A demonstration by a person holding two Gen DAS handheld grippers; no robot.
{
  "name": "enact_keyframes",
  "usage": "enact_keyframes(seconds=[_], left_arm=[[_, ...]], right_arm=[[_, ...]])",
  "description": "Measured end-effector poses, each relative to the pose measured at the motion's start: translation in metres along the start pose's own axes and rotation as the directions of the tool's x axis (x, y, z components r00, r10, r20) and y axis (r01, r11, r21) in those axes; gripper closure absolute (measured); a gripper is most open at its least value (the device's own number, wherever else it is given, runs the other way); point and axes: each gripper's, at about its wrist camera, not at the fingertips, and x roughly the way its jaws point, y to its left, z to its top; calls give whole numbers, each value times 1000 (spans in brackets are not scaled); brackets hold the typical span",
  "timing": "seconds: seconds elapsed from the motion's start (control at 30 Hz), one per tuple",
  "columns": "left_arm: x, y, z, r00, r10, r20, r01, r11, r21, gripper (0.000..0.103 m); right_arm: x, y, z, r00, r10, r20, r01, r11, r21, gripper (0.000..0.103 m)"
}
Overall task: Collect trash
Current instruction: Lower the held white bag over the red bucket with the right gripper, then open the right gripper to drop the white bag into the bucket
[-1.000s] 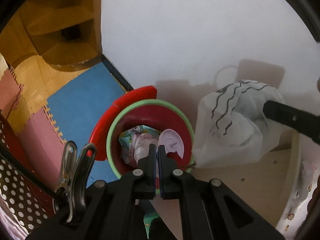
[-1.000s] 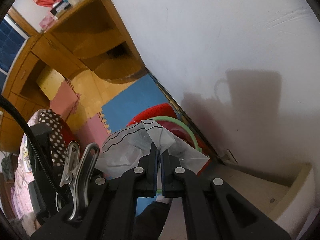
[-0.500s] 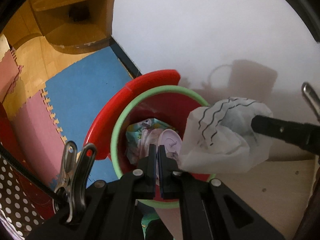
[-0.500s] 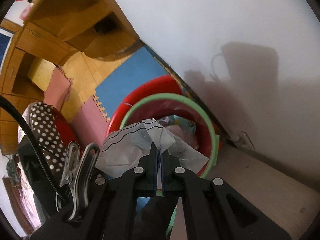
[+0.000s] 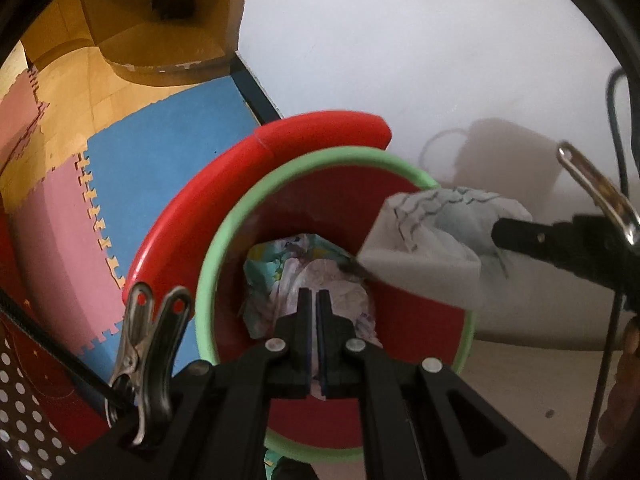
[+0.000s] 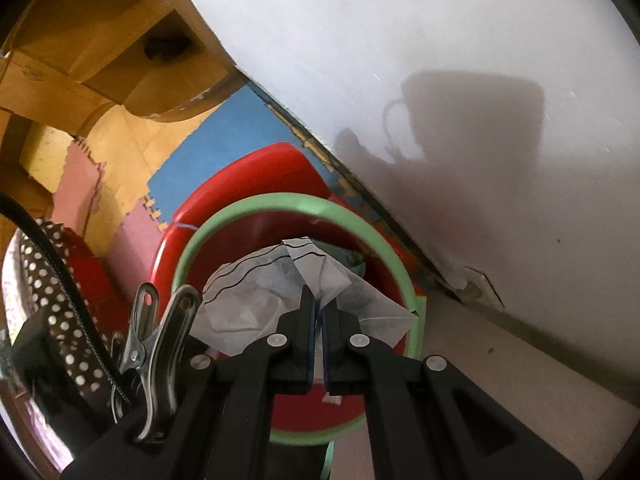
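Observation:
A red trash bin with a green rim (image 5: 304,168) (image 6: 256,208) stands on the floor by the white wall, with crumpled wrappers (image 5: 288,264) inside. My right gripper (image 6: 316,304) is shut on a crumpled white paper with black wavy lines (image 6: 256,284) and holds it over the bin's mouth. The paper also shows in the left wrist view (image 5: 432,248), over the bin's right rim, with the right gripper (image 5: 496,232) coming in from the right. My left gripper (image 5: 312,300) is shut and empty above the bin's opening.
The bin's red lid (image 5: 320,132) stands open behind it. Blue and pink foam mats (image 5: 160,168) cover the floor at left. A wooden cabinet (image 5: 160,20) stands at the back. A light tabletop (image 6: 500,380) lies at the lower right, against the wall (image 6: 440,80).
My right gripper has carried the paper leftward from over the tabletop to above the bin's mouth. Both grippers have come closer to the bin, which looks larger now.

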Motion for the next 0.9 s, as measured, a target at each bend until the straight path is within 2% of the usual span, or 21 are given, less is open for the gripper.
enact_keyframes(seconds=[0.1, 0.27, 0.33, 0.4, 0.43, 0.47, 0.5, 0.53, 0.6, 0.67, 0.8, 0.9], left_arm=[[9, 0, -3, 1000, 11, -6, -11, 1000, -9, 102], [18, 2, -7, 1000, 14, -20, -15, 999, -30, 101], [18, 3, -7, 999, 21, -25, -22, 999, -35, 95], [17, 7, -7, 999, 18, -37, -19, 999, -45, 83], [16, 9, -6, 999, 15, -43, -18, 999, -48, 69], [12, 11, -5, 999, 17, -42, -19, 998, -53, 54], [8, 12, -4, 999, 18, -38, -21, 998, -54, 48], [3, 12, -3, 999, 21, -35, -23, 998, -51, 41], [-12, 10, 2, 998, 46, -42, -47, 999, -27, 40], [-30, 8, 9, 998, 52, -39, -53, 999, -3, 32], [-64, 3, 19, 996, 89, -15, -88, 994, 58, 30], [-88, -3, 26, 992, 128, 14, -128, 986, 102, 30]], right_arm=[[11, -1, 3, 1000, -16, 0, 16, 999, 29, 100], [29, 1, -6, 1000, 23, -11, -22, 997, 74, 100], [35, 1, -10, 999, 41, -21, -39, 997, 70, 100], [37, -4, -14, 996, 78, -33, -75, 993, 86, 86], [40, -7, -15, 994, 101, -44, -96, 990, 102, 81], [43, -12, -16, 990, 131, -57, -123, 984, 127, 68], [43, -14, -16, 988, 143, -60, -134, 981, 140, 56], [42, -15, -17, 986, 152, -65, -141, 978, 154, 50], [38, -12, -20, 986, 156, -66, -144, 976, 163, 35], [27, -10, -23, 984, 174, -42, -164, 971, 172, 29], [-5, -5, -28, 975, 223, 15, -221, 954, 204, 26], [-34, 3, -30, 962, 266, 63, -273, 944, 186, 25]])
